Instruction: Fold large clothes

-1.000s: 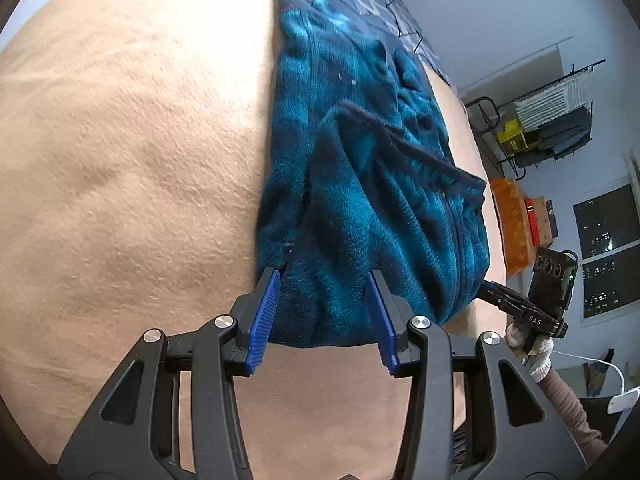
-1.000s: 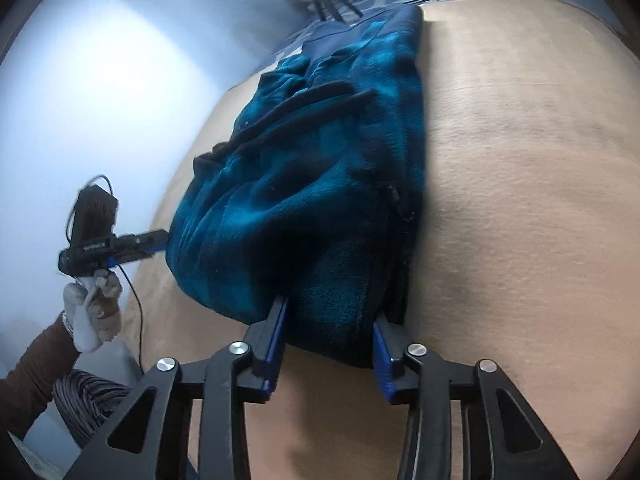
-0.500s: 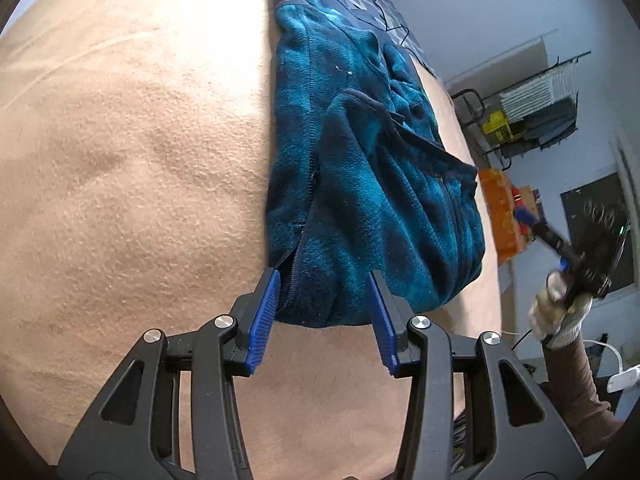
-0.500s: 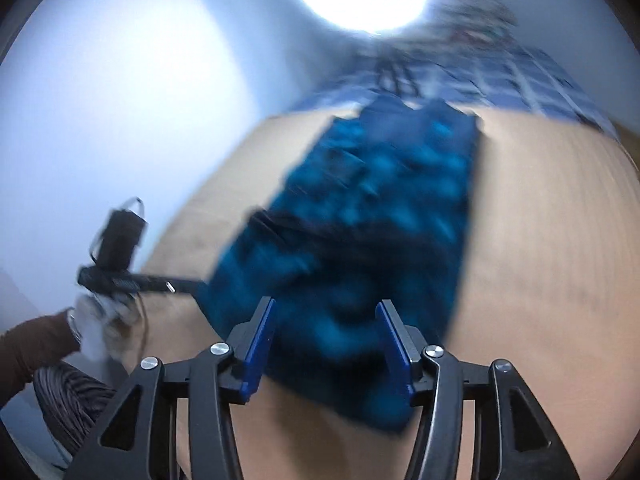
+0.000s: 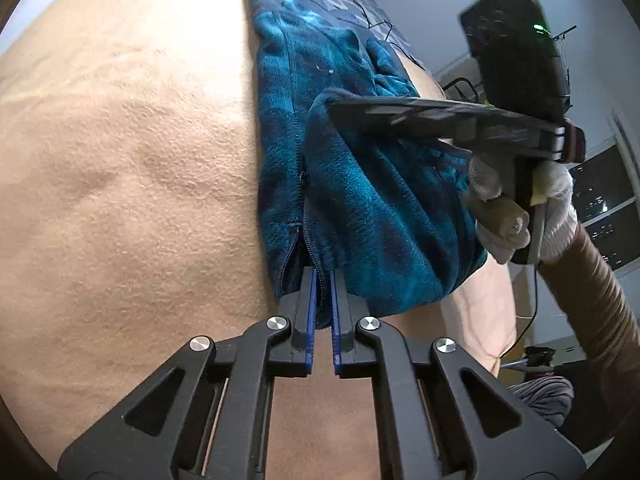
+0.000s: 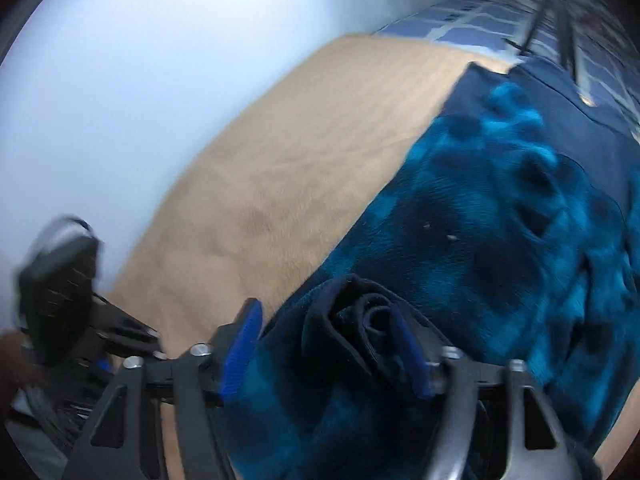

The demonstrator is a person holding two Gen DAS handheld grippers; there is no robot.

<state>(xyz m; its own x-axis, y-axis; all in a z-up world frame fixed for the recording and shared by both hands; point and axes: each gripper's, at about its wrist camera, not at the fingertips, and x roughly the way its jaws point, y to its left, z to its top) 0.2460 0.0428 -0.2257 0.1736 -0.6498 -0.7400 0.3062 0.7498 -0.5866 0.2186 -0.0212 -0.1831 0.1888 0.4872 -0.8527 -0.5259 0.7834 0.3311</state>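
A tan blanket (image 5: 120,184) covers the whole work surface, and on it lies the blue fleece jacket (image 5: 360,208), folded lengthwise into a long strip that runs away from the left wrist camera, its zipper (image 5: 306,236) along the near-left fold.

The left gripper (image 5: 323,280) has its blue pads drawn together to a narrow slit, pinching the jacket's near hem right at the zipper's end. A second ago those jaws stood apart with the hem loose between them — now they have clamped.

The right gripper (image 6: 328,352) sits low over the jacket in a blurred view, its jaws closing at a middling width with a rolled, dark-edged fold of fleece between the blue pads; whether the pads already press on it I cannot tell. In the left wrist view it reaches across the jacket, held by a gloved hand (image 5: 520,208) on a brown sleeve (image 5: 600,304). A second ago it was at the jacket's near corner; it has since swung to a spot farther up the strip.
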